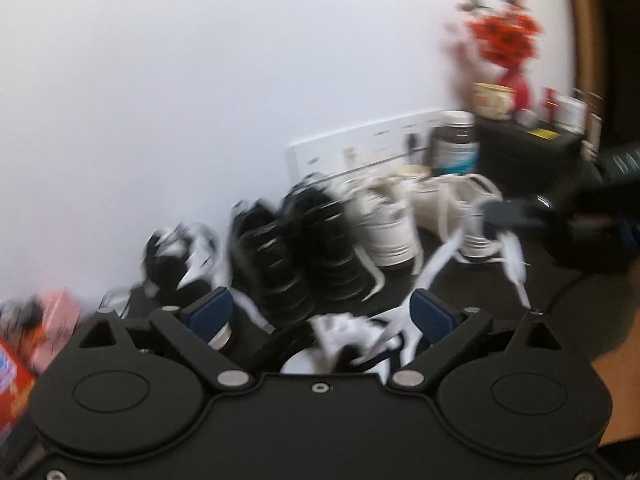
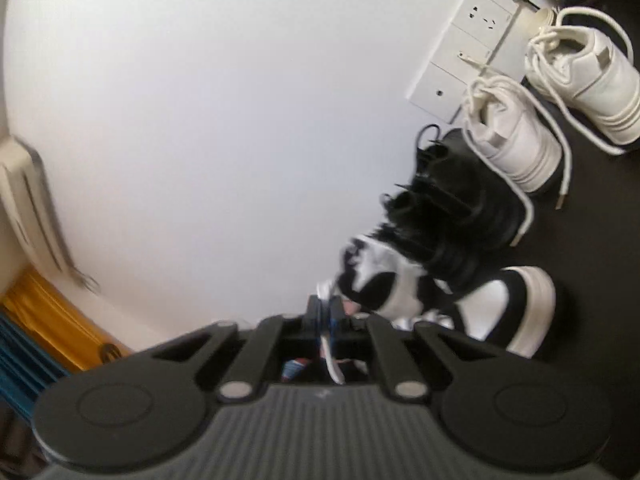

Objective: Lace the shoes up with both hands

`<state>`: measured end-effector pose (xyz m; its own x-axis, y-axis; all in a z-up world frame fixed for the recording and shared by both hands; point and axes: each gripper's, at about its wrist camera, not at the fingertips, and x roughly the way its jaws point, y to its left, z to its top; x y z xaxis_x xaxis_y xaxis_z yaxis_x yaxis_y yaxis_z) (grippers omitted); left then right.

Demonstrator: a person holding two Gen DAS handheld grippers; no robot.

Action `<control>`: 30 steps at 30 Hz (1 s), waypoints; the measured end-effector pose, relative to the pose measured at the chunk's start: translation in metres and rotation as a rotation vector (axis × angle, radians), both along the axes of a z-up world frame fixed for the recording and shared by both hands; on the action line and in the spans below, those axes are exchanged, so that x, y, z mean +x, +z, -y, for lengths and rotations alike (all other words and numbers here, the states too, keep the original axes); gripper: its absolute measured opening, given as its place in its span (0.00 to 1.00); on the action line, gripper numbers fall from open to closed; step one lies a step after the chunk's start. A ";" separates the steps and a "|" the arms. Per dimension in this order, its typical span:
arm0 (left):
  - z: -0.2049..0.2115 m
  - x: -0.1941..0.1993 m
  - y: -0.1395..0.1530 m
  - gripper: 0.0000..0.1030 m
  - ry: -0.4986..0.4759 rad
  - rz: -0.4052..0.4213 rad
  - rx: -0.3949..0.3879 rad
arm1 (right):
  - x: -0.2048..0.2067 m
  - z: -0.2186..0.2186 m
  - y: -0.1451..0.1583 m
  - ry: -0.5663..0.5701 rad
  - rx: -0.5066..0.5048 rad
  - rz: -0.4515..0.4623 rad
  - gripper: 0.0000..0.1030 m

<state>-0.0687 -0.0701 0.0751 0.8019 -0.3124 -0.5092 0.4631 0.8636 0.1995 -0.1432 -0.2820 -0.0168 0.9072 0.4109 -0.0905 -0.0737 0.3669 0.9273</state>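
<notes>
A: Tongs first; how do they stand?

B: Left tongs (image 1: 324, 312) wide apart, blue pads (image 1: 212, 308) clear of everything; the black-and-white shoe (image 1: 340, 344) sits low between them, its white lace (image 1: 436, 264) running up and to the right; blur hides whether the lace brushes the right pad.

A: And the right tongs?

B: Right tongs (image 2: 326, 312) pinched close, a flat white lace (image 2: 332, 360) caught between the pads; the same pair shows at the right edge of the left wrist view (image 1: 508, 212), with white lace hanging below it.

A: Where is the shoe from the right side?

B: Just beyond the fingertips, on the dark tabletop (image 2: 592, 240); black toe cap, white sole, lying across the view (image 2: 480, 304).

A: Further out?

B: A black shoe pair (image 2: 452, 208) next in the row; then two white shoes (image 2: 520, 136), laces loose on the tabletop; all along a white wall (image 2: 200, 120) with a socket strip (image 2: 472, 40).

A: Anything past that?

B: A brown bottle (image 1: 456, 144) with a blue label near the sockets; orange-red flowers (image 1: 504, 36) behind it, too blurred for detail.
</notes>
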 end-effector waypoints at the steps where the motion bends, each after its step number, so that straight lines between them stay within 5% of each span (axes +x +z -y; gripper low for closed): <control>1: 0.006 -0.004 0.002 0.89 -0.031 0.026 0.011 | 0.000 0.001 0.001 0.005 0.018 0.003 0.04; 5: 0.023 -0.014 0.005 0.88 -0.110 0.099 0.050 | 0.007 0.001 0.003 0.032 0.054 -0.006 0.04; 10: 0.040 -0.016 -0.003 0.83 -0.147 0.092 0.086 | -0.002 -0.001 0.006 0.074 0.054 -0.012 0.04; 13: 0.050 -0.012 -0.011 0.60 -0.136 0.077 0.126 | -0.006 -0.001 0.007 0.087 0.059 -0.011 0.04; 15: 0.053 -0.009 -0.013 0.30 -0.135 0.047 0.114 | -0.008 0.000 0.007 0.091 0.064 -0.008 0.04; 16: 0.051 -0.006 -0.013 0.02 -0.139 0.017 0.089 | -0.008 0.000 0.008 0.089 0.064 -0.007 0.04; 20: 0.038 0.007 -0.016 0.02 -0.127 -0.147 -0.075 | -0.014 0.002 0.007 -0.045 0.032 -0.026 0.09; 26: 0.004 0.044 -0.024 0.02 0.062 -0.375 -0.264 | -0.033 0.017 0.000 -0.297 -0.035 -0.098 0.25; 29: -0.005 0.053 -0.023 0.02 0.142 -0.387 -0.278 | -0.030 0.019 -0.001 -0.244 -0.044 -0.101 0.28; 30: -0.007 0.055 -0.022 0.02 0.161 -0.371 -0.269 | -0.027 0.018 -0.002 -0.202 -0.036 -0.098 0.37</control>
